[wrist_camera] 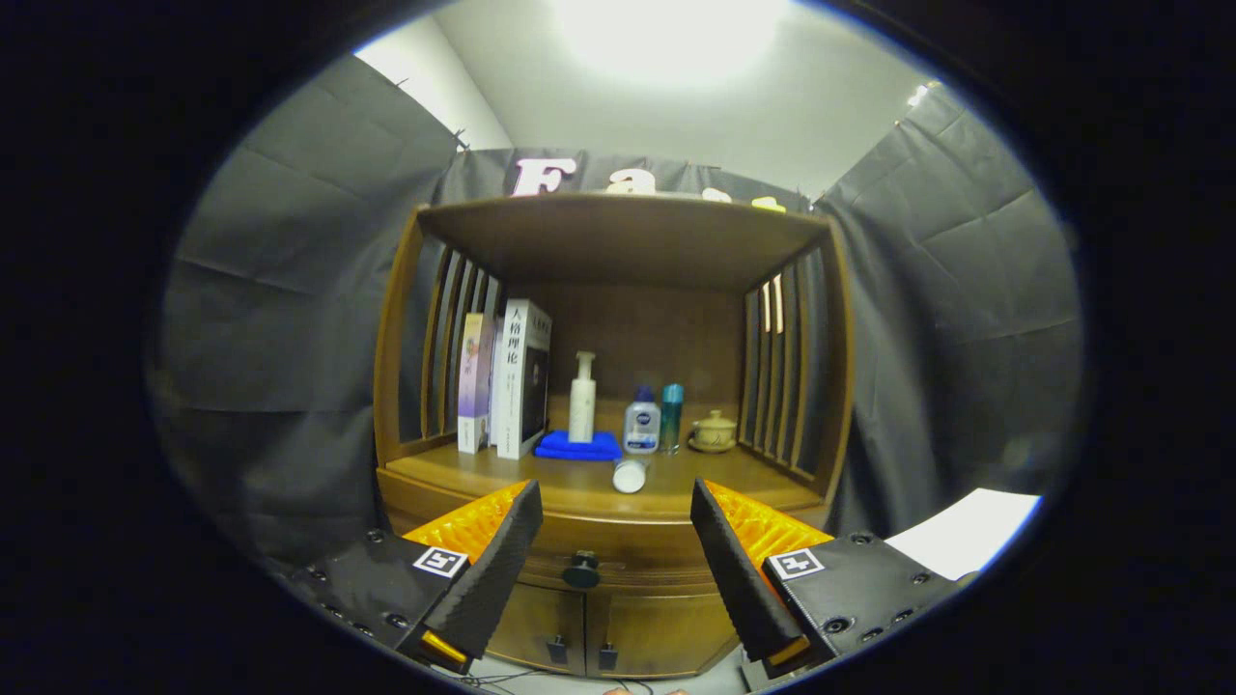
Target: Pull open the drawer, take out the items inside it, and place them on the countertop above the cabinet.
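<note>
**One small knob, one closed drawer**

One dark round knob (581, 569) sits at the middle of the drawer (618, 560) front, and it is the only place to take hold. The drawer runs across the wooden cabinet (406, 386) just under the countertop (579, 487) and looks fully closed, so its contents are hidden and nothing can be said of them yet.

The hand-held gripper (616, 541) has its fingers spread wide, holding nothing. The knob lies between them, somewhat nearer the left finger and a little beyond the tips, so the fingers are apart from it.

The knob is likely stiff and smooth, and small enough to slip out of a loose pinch. A sound grip would centre the fingers on it, close on both sides, then draw straight back; an off-centre pull could bind a wooden drawer in its frame. How heavy the drawer is depends on what it carries, which cannot be told.

Above, the countertop already bears two books (510, 381), a blue cloth (577, 446) with a white pump bottle (582, 398) standing on it, a small clear bottle (641, 421), a teal bottle (672, 415), a lidded cup (715, 431) and a white tube (630, 475) lying near the front edge. Free room shows at the front right.
</note>
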Available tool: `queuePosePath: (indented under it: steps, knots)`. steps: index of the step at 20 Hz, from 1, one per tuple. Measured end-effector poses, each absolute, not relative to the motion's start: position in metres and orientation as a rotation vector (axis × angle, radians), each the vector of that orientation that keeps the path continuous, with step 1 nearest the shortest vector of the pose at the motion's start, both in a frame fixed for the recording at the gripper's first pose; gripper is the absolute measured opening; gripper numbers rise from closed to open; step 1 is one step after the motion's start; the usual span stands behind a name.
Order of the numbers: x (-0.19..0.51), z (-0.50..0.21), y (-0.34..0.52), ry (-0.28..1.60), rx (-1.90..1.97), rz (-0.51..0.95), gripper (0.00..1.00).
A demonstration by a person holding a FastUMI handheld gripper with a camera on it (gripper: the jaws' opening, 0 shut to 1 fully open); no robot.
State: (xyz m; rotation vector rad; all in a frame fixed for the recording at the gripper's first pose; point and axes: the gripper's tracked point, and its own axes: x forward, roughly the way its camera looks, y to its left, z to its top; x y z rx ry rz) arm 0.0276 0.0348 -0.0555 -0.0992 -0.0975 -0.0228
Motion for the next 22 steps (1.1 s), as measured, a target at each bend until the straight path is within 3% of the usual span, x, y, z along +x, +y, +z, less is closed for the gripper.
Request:
queuePosePath:
  steps: [9, 22]
  knots:
    - [-0.06, -0.018, -0.041, -0.151, -0.072, -0.083, 0.97]
    - [-0.061, -0.02, -0.046, -0.117, -0.022, -0.073, 0.97]
